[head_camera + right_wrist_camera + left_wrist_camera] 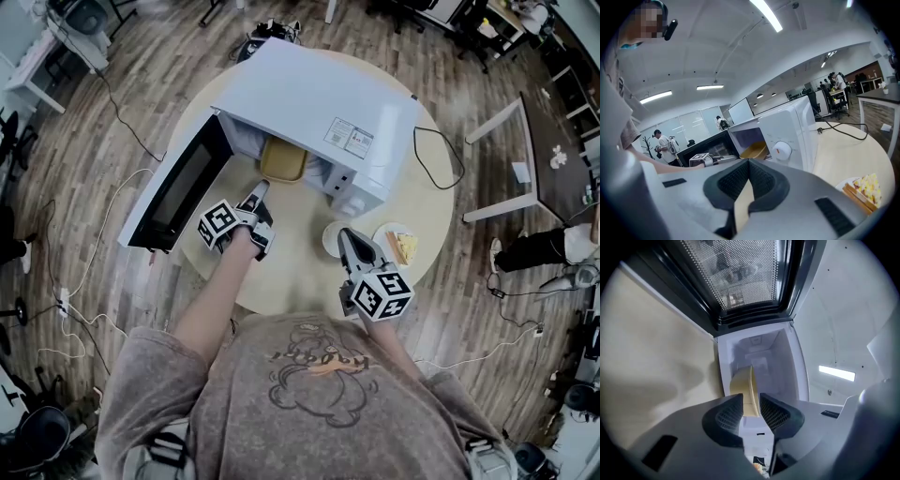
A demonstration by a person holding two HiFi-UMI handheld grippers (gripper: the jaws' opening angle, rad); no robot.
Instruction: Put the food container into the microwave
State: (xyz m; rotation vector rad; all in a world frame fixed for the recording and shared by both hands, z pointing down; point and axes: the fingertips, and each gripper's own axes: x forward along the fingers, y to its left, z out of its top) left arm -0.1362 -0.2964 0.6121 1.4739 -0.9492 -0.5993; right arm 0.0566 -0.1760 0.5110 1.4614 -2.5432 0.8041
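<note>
The food container (282,160) lies in the mouth of the microwave (323,98), its near rim pinched between the left tongs (751,405), probably so it can be slid deeper. The door (176,186) stands wide for clearance. The right tongs (749,165), closed and empty, hover over the tabletop (300,267), out of the way

an open-plan office or lab floor: wood-plank flooring with loose cables (120,114) at the head view's left, a desk (553,141) and office chairs (473,42) at its upper right, a microwave (319,112) on a round table (300,272) at centre. the right gripper view shows strip ceiling lights (766,16) at top and glass partitions (689,124) at left.
</note>
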